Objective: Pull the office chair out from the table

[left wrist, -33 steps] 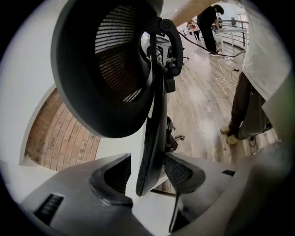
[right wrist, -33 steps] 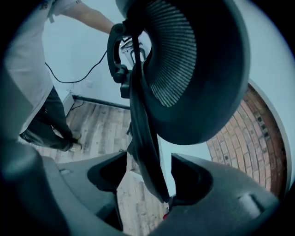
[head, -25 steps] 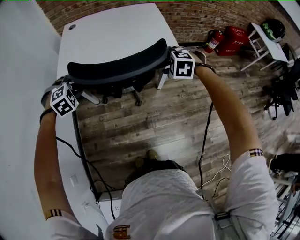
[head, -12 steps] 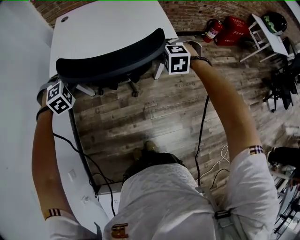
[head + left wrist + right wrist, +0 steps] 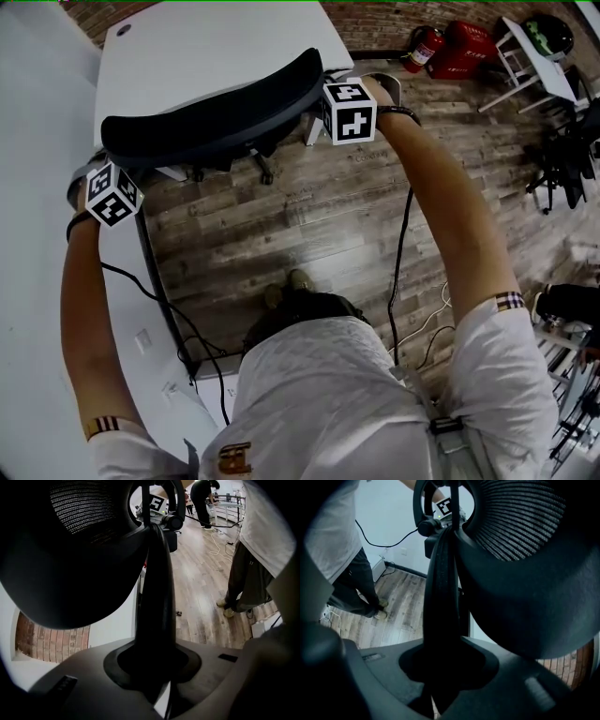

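Observation:
A black office chair's mesh backrest [image 5: 211, 117] stands at the edge of the white table [image 5: 216, 47], with its base [image 5: 253, 164] partly under it. My left gripper [image 5: 101, 167] is at the backrest's left end and my right gripper [image 5: 326, 94] at its right end. In the left gripper view the backrest's dark rim [image 5: 159, 597] runs between the jaws of the left gripper [image 5: 157, 677]. The right gripper view shows the rim [image 5: 440, 597] between the jaws of the right gripper [image 5: 440, 667]. Both pairs of jaws have just been closing and now press on the rim.
A red fire extinguisher [image 5: 419, 49] and a red bag [image 5: 459, 58] sit by the brick wall at the back right, next to a small white stand [image 5: 534, 66]. Cables [image 5: 403, 281] trail over the wooden floor. A white desk [image 5: 37, 281] runs along my left.
Both grippers stay at the ends of the backrest. Chair, table and grippers have shifted slightly up and left in the head view together.

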Motion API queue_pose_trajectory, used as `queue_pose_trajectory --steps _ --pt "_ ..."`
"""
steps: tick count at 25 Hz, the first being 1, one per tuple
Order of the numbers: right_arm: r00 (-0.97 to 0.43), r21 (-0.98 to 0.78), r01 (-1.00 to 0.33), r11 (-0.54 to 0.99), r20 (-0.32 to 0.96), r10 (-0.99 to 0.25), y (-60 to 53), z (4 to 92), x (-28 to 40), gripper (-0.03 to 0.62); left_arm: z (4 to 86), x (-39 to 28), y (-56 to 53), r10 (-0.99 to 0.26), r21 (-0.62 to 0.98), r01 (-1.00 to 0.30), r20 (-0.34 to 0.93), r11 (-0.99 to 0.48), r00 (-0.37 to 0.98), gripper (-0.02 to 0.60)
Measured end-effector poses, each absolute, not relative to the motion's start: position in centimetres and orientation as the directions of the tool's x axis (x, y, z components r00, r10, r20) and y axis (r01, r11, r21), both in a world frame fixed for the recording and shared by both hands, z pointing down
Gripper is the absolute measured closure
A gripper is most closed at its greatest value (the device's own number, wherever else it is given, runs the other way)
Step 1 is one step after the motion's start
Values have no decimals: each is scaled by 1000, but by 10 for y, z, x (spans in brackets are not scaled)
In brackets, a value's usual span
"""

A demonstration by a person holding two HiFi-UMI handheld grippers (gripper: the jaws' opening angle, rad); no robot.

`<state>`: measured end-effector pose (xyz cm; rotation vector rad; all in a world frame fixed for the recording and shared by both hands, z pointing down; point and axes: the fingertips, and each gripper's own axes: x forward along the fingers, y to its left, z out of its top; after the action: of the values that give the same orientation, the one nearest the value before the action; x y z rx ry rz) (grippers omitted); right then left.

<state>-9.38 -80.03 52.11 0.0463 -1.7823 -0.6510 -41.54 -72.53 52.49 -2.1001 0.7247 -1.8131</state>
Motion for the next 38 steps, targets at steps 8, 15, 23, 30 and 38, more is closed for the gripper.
queue_pose_trajectory --steps 8,15,23,30,38 --pt "-324 454 294 841 875 -359 -753 520 -98 494 524 -420 -682 -545 -522 -189 833 -831 94 500" --pt "-322 453 292 842 876 -360 -712 521 -99 493 524 -420 -639 -540 -518 -191 836 -834 94 500" --pt "-310 448 285 848 880 -360 -674 522 -93 494 524 -417 -602 -545 -523 -184 833 -832 99 500" --pt "-306 449 277 849 879 -365 -639 524 -84 496 527 -409 -569 -539 -519 -170 835 -838 109 502" --pt "-318 460 282 842 873 -370 -593 522 -67 495 528 -389 -520 -540 -519 -179 835 -836 106 502"
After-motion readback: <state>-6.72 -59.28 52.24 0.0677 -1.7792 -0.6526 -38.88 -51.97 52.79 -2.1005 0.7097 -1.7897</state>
